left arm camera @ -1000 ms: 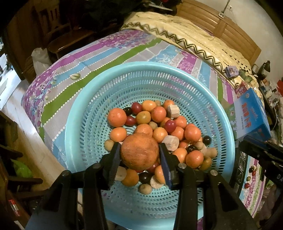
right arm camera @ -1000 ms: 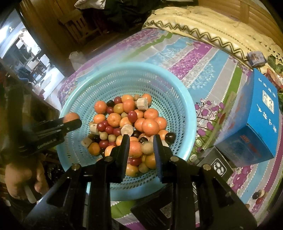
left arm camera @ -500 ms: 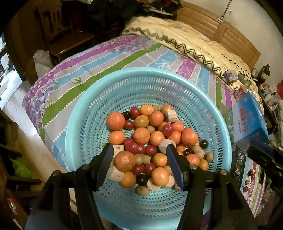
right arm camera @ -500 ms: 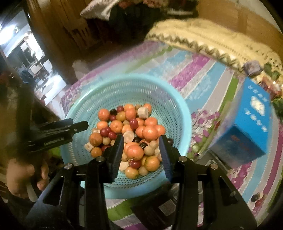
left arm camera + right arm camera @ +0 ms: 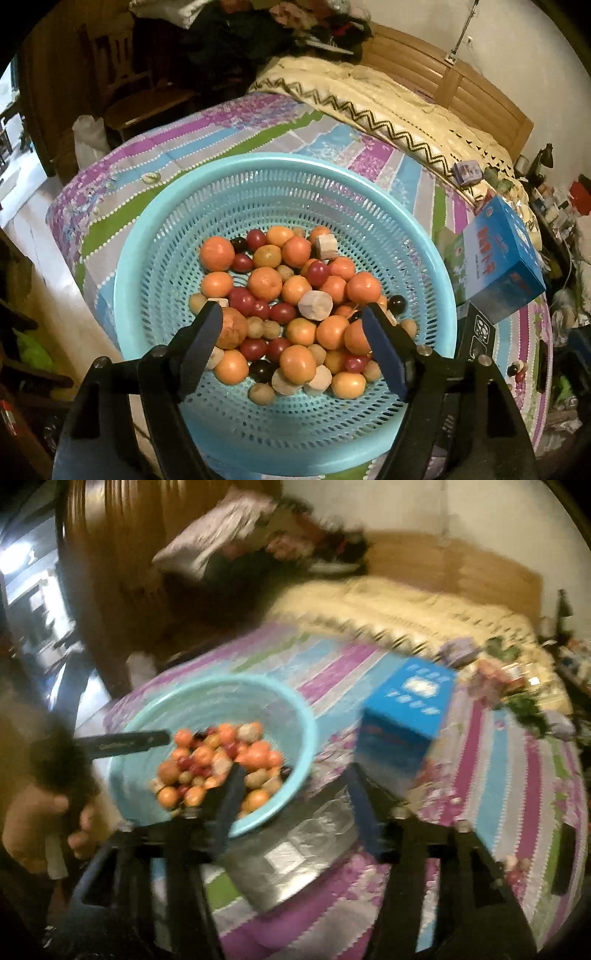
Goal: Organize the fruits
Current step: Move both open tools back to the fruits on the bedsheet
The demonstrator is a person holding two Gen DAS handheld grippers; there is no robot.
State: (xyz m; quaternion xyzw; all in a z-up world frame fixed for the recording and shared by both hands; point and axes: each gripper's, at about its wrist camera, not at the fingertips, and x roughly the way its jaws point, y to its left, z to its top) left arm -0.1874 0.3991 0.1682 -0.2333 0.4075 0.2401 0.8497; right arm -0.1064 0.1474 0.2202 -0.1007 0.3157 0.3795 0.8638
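Already both grippers have just been opening: the left gripper [image 5: 291, 325] gapes empty over the fruits [image 5: 295, 306] heaped centre-frame in the basket [image 5: 155, 236], while the right gripper [image 5: 295, 786], wide and empty, risks clipping the blue box [image 5: 402, 720] at right-centre

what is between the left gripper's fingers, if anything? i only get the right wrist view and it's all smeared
Observer: Nothing. In the left wrist view the left gripper is above the fruit pile. Its jaws have just been opening and the pads press on nothing.
Operator: where's the big brownish fruit
Observer: The big brownish fruit lies in the blue basket, partly behind the finger on the picture's left. I cannot tell whether they touch.
Operator: any dark ones in there
Observer: Yes, a near-black round fruit sits at the right edge of the pile.
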